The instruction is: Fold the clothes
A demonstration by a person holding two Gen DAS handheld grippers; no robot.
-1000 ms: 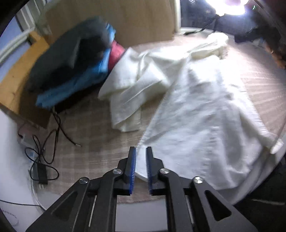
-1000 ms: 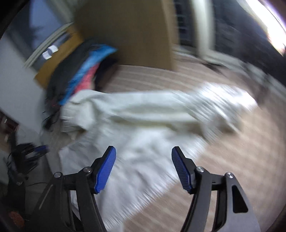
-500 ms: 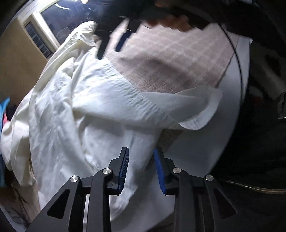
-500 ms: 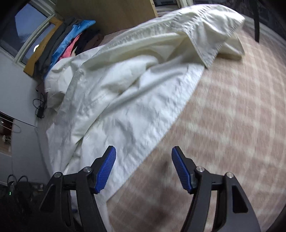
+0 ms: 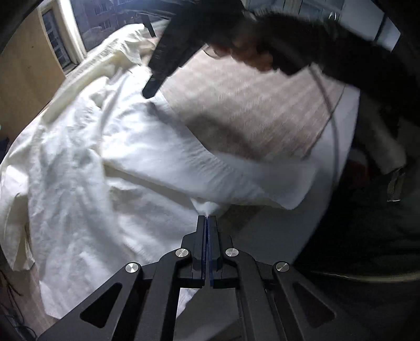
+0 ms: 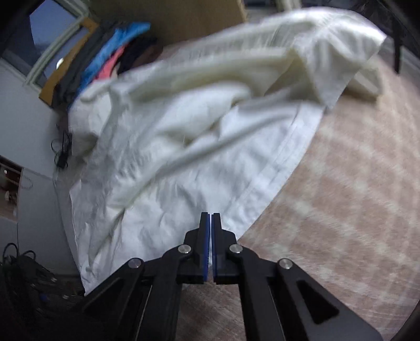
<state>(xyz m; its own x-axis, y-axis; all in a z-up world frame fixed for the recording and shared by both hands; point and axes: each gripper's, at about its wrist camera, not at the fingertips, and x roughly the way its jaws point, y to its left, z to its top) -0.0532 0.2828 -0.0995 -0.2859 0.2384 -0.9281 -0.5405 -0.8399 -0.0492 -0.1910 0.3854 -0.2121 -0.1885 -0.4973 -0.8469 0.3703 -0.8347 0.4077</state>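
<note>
Gripping phase of a fold, judging by both views. Lying spread and rumpled across the pink checked bed cover (image 6: 354, 183): one white garment (image 5: 110, 168), apparently a shirt, one long panel or sleeve reaching toward the near bed edge.

Left gripper (image 5: 207, 219): jaws closed, pinching a small peak of the white garment at the tips; fabric rising to a tented point right at the tips, so likely lifting slightly off the cover. Right gripper (image 6: 210, 217): jaws closed, or all but closed, at the hem edge of the garment (image 6: 183, 157); fabric between the pads not clearly showing, so not confirming a grip there. Appearing in the left view as a dark blurred shape over the far part of the garment, held by the person's hand (image 5: 244, 49).

Both frames showing motion blur; fine detail of seams and collar not readable.

Sitting near the headboard (image 6: 199, 15), just beside the far end of the garment: pile of other clothes (image 6: 110, 52), blue, pink and dark. Cables and a charger (image 6: 61, 154) hanging at the wall side.

Next move, as judgement: calling for confirmation of the right-hand hold on the hem, then drawing both held points apart to flatten the panel before carrying it over the body of the garment. Risk: thin fabric slipping from the left pinch, given how little is held.
</note>
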